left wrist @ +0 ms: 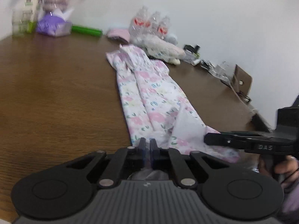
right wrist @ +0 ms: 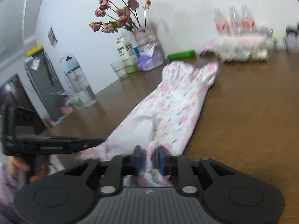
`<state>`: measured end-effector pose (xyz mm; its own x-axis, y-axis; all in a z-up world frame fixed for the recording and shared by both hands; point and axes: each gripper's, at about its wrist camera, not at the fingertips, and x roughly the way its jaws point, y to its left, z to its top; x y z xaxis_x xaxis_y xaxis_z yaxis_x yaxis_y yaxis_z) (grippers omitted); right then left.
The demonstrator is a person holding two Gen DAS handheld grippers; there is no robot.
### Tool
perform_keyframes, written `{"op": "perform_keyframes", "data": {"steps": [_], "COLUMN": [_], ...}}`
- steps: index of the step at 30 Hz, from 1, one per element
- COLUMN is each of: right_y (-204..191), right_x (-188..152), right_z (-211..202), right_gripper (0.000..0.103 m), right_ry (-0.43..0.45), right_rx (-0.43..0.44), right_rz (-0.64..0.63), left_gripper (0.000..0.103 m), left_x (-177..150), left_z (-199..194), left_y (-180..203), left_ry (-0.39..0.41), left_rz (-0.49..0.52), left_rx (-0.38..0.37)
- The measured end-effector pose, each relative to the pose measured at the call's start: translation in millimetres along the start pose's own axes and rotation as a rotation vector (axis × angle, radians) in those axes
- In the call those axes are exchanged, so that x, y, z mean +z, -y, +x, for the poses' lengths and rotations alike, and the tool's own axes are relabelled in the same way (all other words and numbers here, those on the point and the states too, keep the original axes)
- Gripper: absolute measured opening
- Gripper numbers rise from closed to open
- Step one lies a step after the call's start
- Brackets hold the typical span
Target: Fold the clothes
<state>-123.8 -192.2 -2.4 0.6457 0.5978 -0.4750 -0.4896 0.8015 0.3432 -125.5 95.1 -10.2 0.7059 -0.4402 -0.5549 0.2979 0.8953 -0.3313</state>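
**Clerk:** One garment on your list: a floral garment (left wrist: pixel 149 93), white with pink flowers, folded into a long narrow strip on the wooden table (left wrist: pixel 56 93). Its long axis runs from the near edge in front of you toward the wall. The far end is gathered and ruffled; the near end is rumpled, with a pale inner face turned up.

**Operator:** And my grippers?

**Clerk:** Two, both at the near end. Your left gripper (left wrist: pixel 147 145) has its jaws drawn together with only a sliver between them, at the left corner of the hem; whether cloth is pinched there, I cannot tell. Your right gripper (right wrist: pixel 149 158) has its jaws partly apart with floral cloth between them; the view is too blurred to say the pads press it, so I enter it as not clamped. In the left wrist view it comes in from the side, its tip over the right corner.

**Operator:** Which hand is nearer the work?

**Clerk:** Neither by much: both sit at the same short edge, one per corner. I judge the next fold would carry that near edge along the long axis toward the ruffled end, so you need a firm hold on both corners first.

**Operator:** Anything beyond it?

**Clerk:** Several items along the wall: packaged water bottles (left wrist: pixel 151 24), a green tube (left wrist: pixel 86 30), a purple tissue box (left wrist: pixel 52 26), a carton (right wrist: pixel 125 50), dried roses (right wrist: pixel 115 13). All stand apart from the far end, but the bottles are close.
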Motion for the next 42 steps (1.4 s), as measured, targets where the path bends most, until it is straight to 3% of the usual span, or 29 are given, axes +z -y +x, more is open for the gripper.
{"op": "perform_keyframes", "data": {"steps": [1, 5, 8, 9, 13, 18, 23, 25, 28, 29, 30, 31, 32, 36, 39, 42], "right_y": [-2.6, -19.1, -44.5, -52.4, -76.1, -62.3, -57.9, -52.4, -51.7, -52.1, -52.3, -51.8, -49.9, -44.9, -50.2, -50.2], "right_x": [0.7, -1.8, -11.1, -16.1, -40.2, -38.1, -47.2, -50.9, -51.8, -51.0, -50.5, -51.3, -53.1, -59.2, -60.6, -59.4], "right_z": [-5.8, -49.0, -57.4, -48.6, -2.3, 6.8, -12.5, -3.2, -17.5, -28.3, -39.5, -50.8, -57.3, -63.9, -54.8, -47.3], "right_gripper": [0.033, 0.033, 0.029, 0.028, 0.025, 0.023, 0.023, 0.023, 0.028, 0.041, 0.050, 0.069, 0.075, 0.075, 0.075, 0.075], "right_ry": [0.025, 0.233, 0.249, 0.213, 0.096, 0.096, 0.164, 0.107, 0.156, 0.182, 0.205, 0.217, 0.212, 0.145, 0.136, 0.140], "right_rx": [-0.030, -0.087, 0.017, 0.026, -0.074, -0.082, -0.110, -0.130, -0.114, -0.123, -0.133, -0.140, -0.128, -0.085, -0.094, -0.104], "right_rz": [-0.023, -0.104, -0.193, -0.224, -0.372, -0.257, -0.234, -0.222, -0.200, -0.191, -0.178, -0.150, -0.113, 0.030, 0.029, 0.034], "left_gripper": [0.006, 0.007, 0.010, 0.014, 0.014, 0.014, 0.012, 0.012, 0.013, 0.018, 0.038, 0.053, 0.074, 0.078, 0.077, 0.077], "left_x": [-1.2, -2.4, -0.6, -0.4, -11.6, -39.5, -39.4, -38.1, -36.7, -38.8, -41.2, -43.1, -44.7, -48.1, -42.5, -38.0], "left_z": [-3.0, -28.8, -57.5, -66.3, -64.5, -30.7, 4.5, 8.8, -2.4, -17.4, -33.8, -47.8, -53.9, -58.3, -41.1, -29.1], "left_y": [0.6, 0.6, -3.8, -4.4, 22.3, 66.4, 55.0, 45.4, 40.7, 39.5, 38.3, 38.1, 40.1, 51.0, 57.6, 49.3], "left_ry": [0.010, 0.138, 0.234, 0.260, 0.181, 0.173, 0.184, 0.188, 0.212, 0.263, 0.320, 0.349, 0.325, 0.240, 0.192, 0.158], "left_rz": [-0.001, -0.006, -0.032, -0.036, 0.052, 0.145, 0.106, 0.052, 0.001, -0.013, -0.027, -0.031, -0.028, -0.005, -0.008, -0.089], "left_rx": [0.021, 0.085, 0.025, 0.000, 0.031, 0.112, 0.161, 0.139, 0.159, 0.166, 0.174, 0.192, 0.204, 0.216, 0.215, 0.173]}}
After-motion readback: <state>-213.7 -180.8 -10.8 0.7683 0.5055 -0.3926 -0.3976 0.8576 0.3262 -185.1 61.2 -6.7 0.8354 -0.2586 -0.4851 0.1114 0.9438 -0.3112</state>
